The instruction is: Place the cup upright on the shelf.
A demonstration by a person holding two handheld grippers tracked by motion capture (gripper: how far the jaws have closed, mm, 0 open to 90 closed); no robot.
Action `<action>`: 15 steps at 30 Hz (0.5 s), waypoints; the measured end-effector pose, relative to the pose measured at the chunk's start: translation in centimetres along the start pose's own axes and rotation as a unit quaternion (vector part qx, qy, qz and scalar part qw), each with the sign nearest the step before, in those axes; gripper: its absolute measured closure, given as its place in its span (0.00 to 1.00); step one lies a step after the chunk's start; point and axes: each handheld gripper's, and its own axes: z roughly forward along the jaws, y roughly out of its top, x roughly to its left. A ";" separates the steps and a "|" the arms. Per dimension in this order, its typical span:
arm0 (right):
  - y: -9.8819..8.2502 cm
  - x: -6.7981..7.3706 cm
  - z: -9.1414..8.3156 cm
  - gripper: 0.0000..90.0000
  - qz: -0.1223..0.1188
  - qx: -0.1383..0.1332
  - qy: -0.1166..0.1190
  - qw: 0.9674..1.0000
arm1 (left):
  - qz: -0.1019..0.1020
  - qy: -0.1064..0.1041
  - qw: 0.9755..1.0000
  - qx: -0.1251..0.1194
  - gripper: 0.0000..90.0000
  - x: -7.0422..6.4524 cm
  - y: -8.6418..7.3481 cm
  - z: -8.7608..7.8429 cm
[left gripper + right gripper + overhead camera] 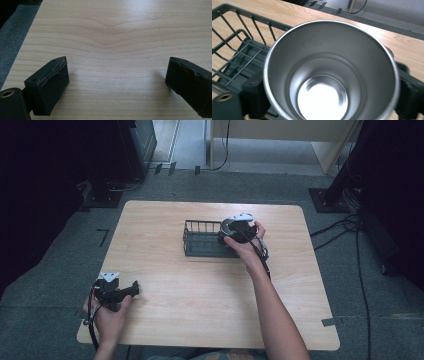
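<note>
Standing upright in the wire basket (234,50), the steel cup (332,72) sits between the right claw's (332,100) parted jaws.

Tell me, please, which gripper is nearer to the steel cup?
Right. The right gripper has its jaws on either side of the steel cup at the wire basket; the left gripper rests at the table's near-left corner.
</note>
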 end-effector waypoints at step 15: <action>-0.1 -1.1 -3.4 0.00 0.007 -0.024 0.003 1.000 | 0.000 0.000 1.000 0.000 0.06 0.0 0.0 0.0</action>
